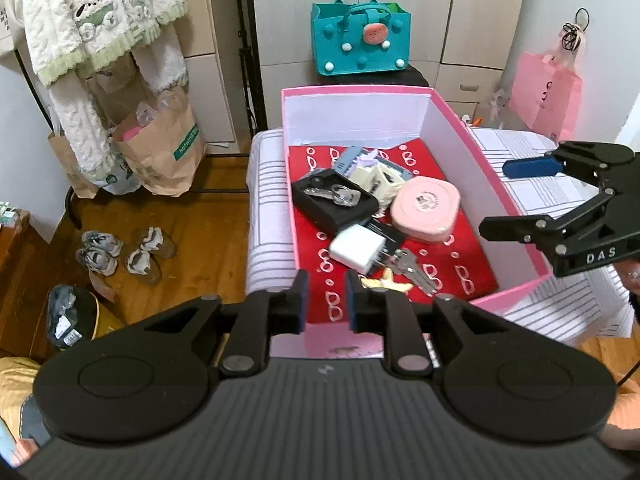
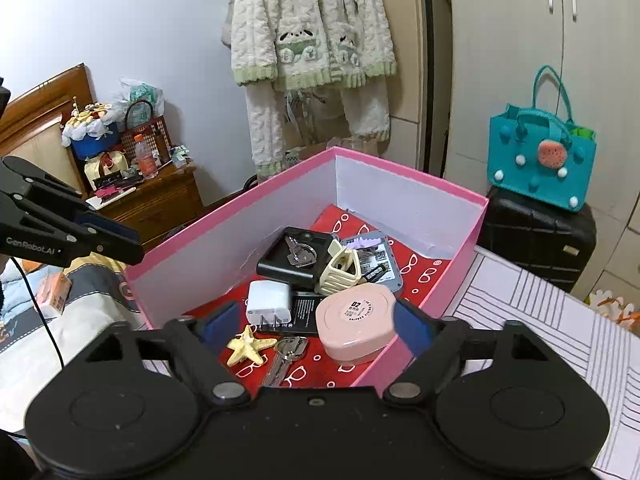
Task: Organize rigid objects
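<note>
I have both tongs parted and empty over the pink box [image 1: 516,216]: left gripper [image 1: 326,300] narrowly, right gripper [image 2: 316,320] wide. Inside lie the white charger [image 2: 269,297], pink case [image 2: 356,326], starfish [image 2: 248,346], and probably keys [image 2: 286,358].

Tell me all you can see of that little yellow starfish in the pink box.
The starfish is a small, pale yellow, five-armed ornament with a bumpy, hard-looking surface, perhaps resin or plastic. It lies flat on the red glasses-patterned lining at the near end of the pink box, beside a silver key and just in front of the prongs of the white charger. Nothing grips it. Whether it touches the key is unclear.
</note>
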